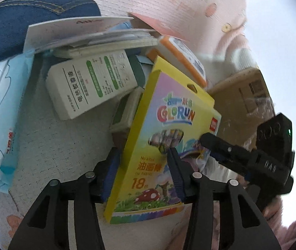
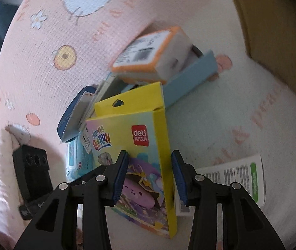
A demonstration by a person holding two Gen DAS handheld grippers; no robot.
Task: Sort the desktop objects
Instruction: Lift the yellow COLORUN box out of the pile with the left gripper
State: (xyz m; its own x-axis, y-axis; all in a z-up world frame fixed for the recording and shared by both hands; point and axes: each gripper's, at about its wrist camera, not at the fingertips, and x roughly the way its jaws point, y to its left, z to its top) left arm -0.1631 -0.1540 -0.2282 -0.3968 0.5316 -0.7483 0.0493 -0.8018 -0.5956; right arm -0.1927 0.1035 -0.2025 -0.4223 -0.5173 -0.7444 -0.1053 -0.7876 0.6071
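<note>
wipes (image 1: 0, 112): left edge of mat (image 1: 50, 137), flat
denim pouch (image 1: 33, 18): far left, under white card (image 1: 68, 31)
white box (image 1: 91, 83): near the mat's middle, flat, just left of crayon box
crayon box (image 1: 160, 141): tilted upright amid the clutter
left gripper (image 1: 142, 173): pinching crayon box
right gripper (image 2: 150, 177): spread around crayon box; contact unclear
orange box (image 1: 181, 56): behind crayon box, atop blue box (image 2: 191, 77)
carton (image 1: 241, 95): right edge

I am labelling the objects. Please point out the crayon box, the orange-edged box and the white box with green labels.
crayon box (image 2: 139, 133): right wrist view, front face.
orange-edged box (image 2: 146, 52): right wrist view, label face.
white box with green labels (image 1: 91, 83): left wrist view, printed top face.
</note>
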